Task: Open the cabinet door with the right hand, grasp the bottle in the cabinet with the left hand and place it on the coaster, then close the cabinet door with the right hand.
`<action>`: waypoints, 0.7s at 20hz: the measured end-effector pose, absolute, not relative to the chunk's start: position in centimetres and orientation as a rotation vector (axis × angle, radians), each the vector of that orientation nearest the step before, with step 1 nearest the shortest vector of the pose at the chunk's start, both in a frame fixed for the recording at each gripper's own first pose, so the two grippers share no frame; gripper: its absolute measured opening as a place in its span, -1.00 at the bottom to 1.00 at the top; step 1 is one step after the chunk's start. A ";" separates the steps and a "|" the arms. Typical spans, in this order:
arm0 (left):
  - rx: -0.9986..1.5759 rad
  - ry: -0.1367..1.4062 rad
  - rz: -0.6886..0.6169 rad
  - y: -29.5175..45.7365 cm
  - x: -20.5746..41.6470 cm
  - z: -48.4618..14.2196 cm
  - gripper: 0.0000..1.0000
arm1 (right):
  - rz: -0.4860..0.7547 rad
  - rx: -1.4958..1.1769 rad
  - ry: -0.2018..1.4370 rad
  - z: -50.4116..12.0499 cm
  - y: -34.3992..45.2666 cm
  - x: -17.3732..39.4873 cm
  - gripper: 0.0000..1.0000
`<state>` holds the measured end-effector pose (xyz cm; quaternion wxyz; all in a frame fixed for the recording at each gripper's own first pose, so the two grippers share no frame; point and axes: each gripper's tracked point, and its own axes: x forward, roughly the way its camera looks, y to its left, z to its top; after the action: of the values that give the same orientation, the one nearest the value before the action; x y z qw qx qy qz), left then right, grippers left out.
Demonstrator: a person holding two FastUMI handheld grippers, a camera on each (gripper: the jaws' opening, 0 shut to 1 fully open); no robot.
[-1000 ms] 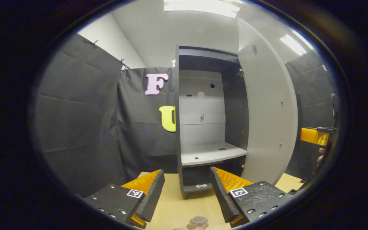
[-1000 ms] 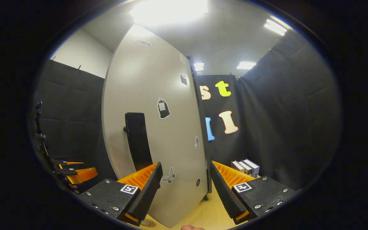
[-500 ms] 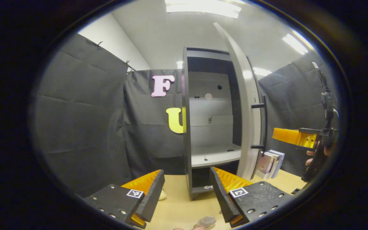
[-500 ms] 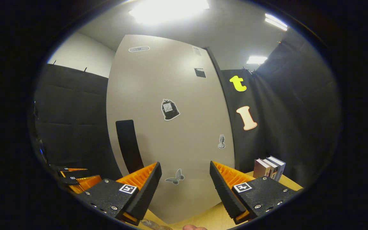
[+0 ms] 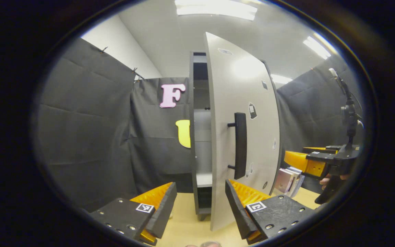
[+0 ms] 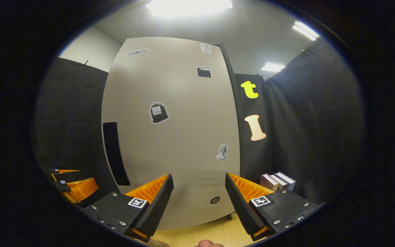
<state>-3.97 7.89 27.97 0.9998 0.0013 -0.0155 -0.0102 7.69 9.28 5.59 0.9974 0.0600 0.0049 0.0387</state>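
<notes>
The left tongs (image 5: 201,209) are released, with the fingers spread and nothing between them. They hover above the desk (image 5: 187,230). Ahead of them stands the cabinet (image 5: 197,137), with its door (image 5: 242,103) swung partly across the opening, leaving a narrow gap on the left side. The door handle (image 5: 240,145) faces the left tongs. A rounded object at the bottom edge of the left gripper view, just below the tongs, is too cut off to identify. Whether it is the bottle cannot be told.

The right tongs (image 6: 199,206) are also released and empty. Directly ahead of them is the flat outer face of the door (image 6: 183,137), close to the fingertips; contact cannot be confirmed. Stickers (image 6: 158,112) mark the door face. To the right of the right tongs, books (image 6: 278,181) stand on the desk.
</notes>
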 end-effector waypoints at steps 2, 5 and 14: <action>0.005 -0.035 -0.024 6.6 -3.3 28.4 0.64 | 0.074 0.104 0.017 5.3 9.4 8.0 0.87; 0.010 -0.042 -0.030 4.3 -1.8 28.7 0.76 | 0.101 0.073 0.013 5.1 9.9 8.4 0.88; 0.006 -0.037 0.011 0.9 -0.6 28.3 0.63 | 0.175 0.077 -0.006 5.1 10.9 8.6 0.88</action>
<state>-0.59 0.94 28.25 0.9998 0.0028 -0.0183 0.0053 8.58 10.93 5.12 0.9954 0.0382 -0.0028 0.0876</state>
